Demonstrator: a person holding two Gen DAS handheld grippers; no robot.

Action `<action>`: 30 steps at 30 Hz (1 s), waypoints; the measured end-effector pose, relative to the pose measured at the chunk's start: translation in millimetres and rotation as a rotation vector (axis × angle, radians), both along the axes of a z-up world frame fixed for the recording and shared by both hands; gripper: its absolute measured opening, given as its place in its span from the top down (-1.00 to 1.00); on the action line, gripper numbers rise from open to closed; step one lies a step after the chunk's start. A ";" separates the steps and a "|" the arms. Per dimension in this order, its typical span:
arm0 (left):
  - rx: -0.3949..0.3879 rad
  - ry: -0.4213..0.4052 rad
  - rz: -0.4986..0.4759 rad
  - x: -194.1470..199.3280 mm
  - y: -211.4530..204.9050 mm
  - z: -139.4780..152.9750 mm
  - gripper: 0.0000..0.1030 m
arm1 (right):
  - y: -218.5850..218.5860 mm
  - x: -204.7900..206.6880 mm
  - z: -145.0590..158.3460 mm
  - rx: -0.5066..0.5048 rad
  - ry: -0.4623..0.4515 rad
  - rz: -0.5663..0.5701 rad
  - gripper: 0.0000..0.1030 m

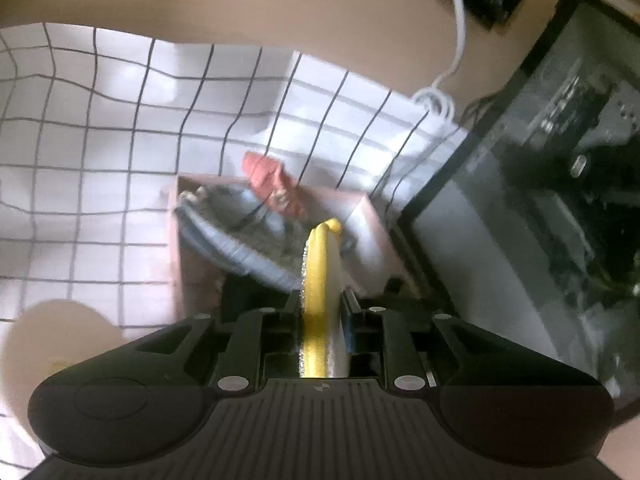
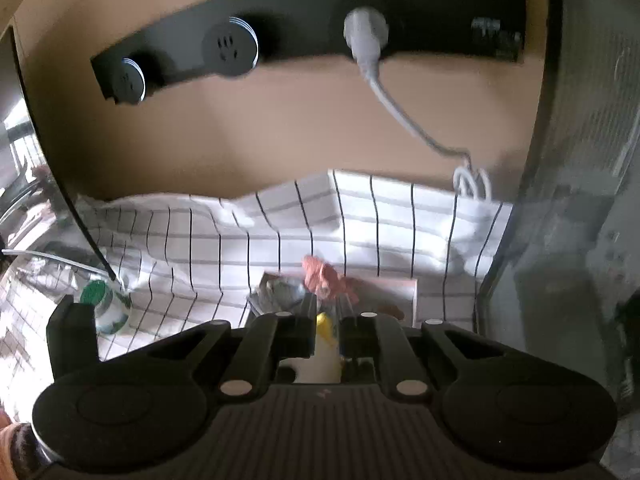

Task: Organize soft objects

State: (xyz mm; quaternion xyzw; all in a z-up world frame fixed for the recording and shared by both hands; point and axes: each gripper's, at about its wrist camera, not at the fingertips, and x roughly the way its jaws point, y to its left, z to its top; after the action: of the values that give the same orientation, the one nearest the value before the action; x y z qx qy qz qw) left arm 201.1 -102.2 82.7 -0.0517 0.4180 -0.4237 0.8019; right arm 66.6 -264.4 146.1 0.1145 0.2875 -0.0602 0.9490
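Clamping the same yellow-and-white cloth (image 1: 318,280) between them, I'd guess, the left gripper (image 1: 320,300) and right gripper (image 2: 326,316) carry it taut toward the pink box (image 1: 360,216) of soft things.

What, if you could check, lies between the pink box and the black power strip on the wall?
In the right wrist view, the rumpled checked cloth and then bare tan wall lie between the pink box and the power strip.
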 end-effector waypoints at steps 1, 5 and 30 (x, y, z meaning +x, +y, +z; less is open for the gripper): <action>-0.034 -0.022 0.015 -2.6 0.8 -1.0 0.58 | -1.5 0.5 -7.6 0.020 0.009 0.006 0.81; -0.092 -0.054 0.018 -5.0 8.0 3.6 0.57 | -4.0 5.5 -32.9 0.057 0.040 0.002 0.81; 0.243 -0.039 -0.031 14.4 -20.2 -17.9 0.52 | 9.0 15.0 -98.7 -0.100 0.072 -0.040 0.58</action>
State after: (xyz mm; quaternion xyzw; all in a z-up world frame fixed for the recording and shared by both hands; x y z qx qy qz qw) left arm 215.4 -122.4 64.8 0.0606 0.4515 -0.3832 0.8035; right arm 81.6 -255.4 47.4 0.0707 0.3158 -0.0973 0.9412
